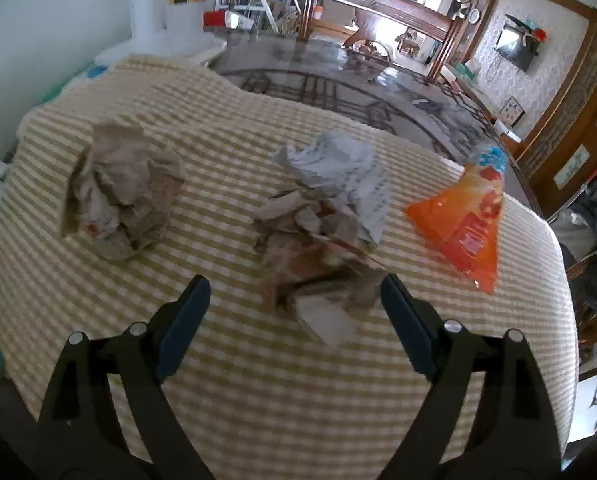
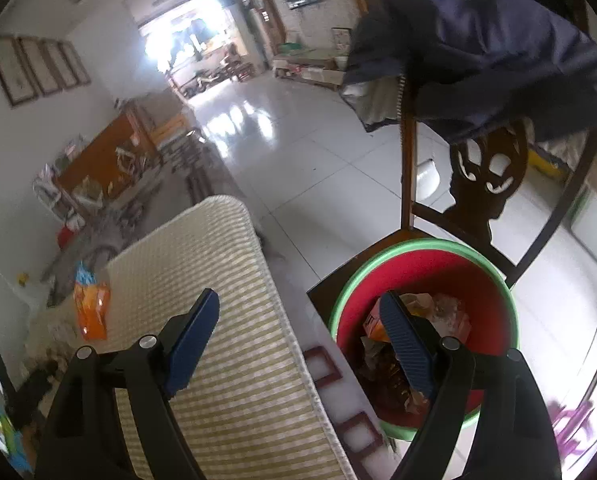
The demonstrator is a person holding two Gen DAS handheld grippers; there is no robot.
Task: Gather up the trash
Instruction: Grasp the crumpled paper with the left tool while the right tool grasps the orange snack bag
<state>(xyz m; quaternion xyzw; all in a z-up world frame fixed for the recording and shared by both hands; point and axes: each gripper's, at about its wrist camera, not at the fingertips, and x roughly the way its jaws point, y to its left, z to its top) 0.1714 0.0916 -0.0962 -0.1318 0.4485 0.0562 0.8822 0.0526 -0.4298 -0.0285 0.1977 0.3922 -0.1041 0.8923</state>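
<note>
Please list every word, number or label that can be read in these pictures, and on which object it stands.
None can be read.
Orange snack bag: print too blurred.
Crumpled white paper: lines of print, too small.
Orange carton in the red bin: dark letters, unreadable.

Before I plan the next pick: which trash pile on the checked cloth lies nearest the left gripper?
The middle pile, grey paper over brown scraps, lies just ahead of the open left gripper. The brown wad and orange bag lie farther off.

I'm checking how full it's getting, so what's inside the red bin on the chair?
The red bin holds crumpled wrappers and paper, including an orange carton. The open right claw has one finger across the pile, hiding part of it, and the bin's bottom is covered.
</note>
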